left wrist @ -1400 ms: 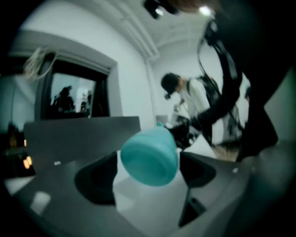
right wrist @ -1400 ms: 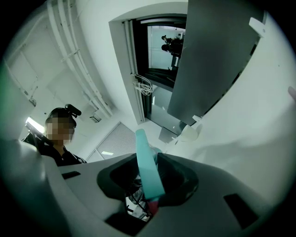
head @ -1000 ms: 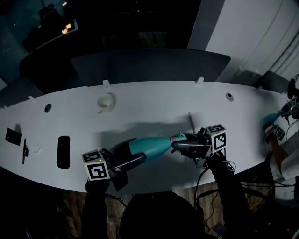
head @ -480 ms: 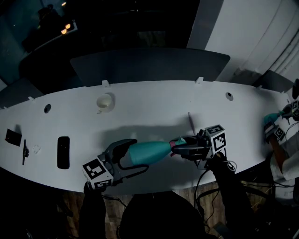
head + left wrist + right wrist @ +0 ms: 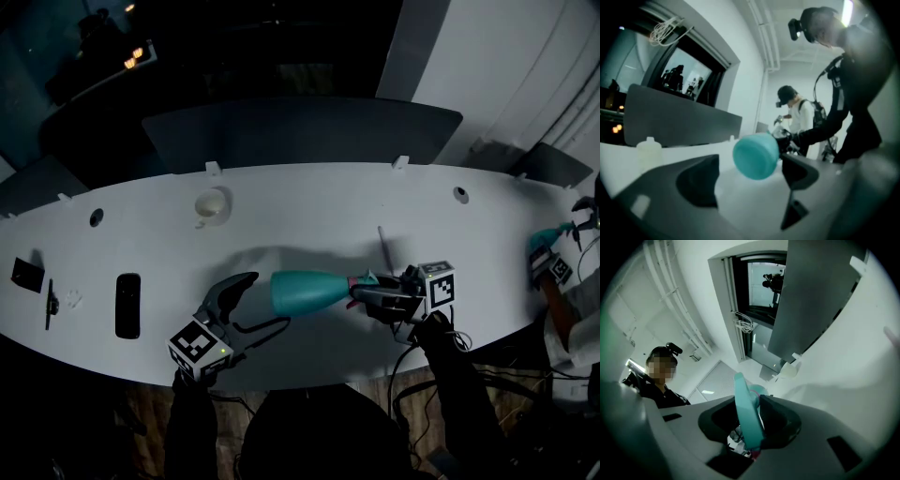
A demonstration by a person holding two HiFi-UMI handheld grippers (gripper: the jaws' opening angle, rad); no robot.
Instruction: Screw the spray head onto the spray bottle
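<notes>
1. Looking down from the head view, two dark-sleeved arms reach in from the bottom edge over a white table (image 5: 309, 202), each hand holding a gripper with a marker cube.
2. On the left, the left gripper (image 5: 264, 302) has its jaws spread wide. The left gripper view shows the round teal base of the spray bottle (image 5: 755, 155) in the gap, touching neither jaw.
3. The spray bottle (image 5: 309, 292) is roughly level between the two grippers, base toward the left one and neck toward the right one.
4. The right gripper (image 5: 366, 293) is clamped on the spray head (image 5: 362, 279) at the bottle's neck. In the right gripper view, its flat teal part (image 5: 747, 416) is pinched between narrowly set jaws.
5. Just beyond the right gripper, a thin rod (image 5: 382, 246) lies on the table. A flat black device (image 5: 127, 305) lies well to the left.
6. Farther back, a small pale container (image 5: 213, 204) stands near the table's far edge.
7. Behind the table stands a dark divider panel (image 5: 300, 131).
</notes>
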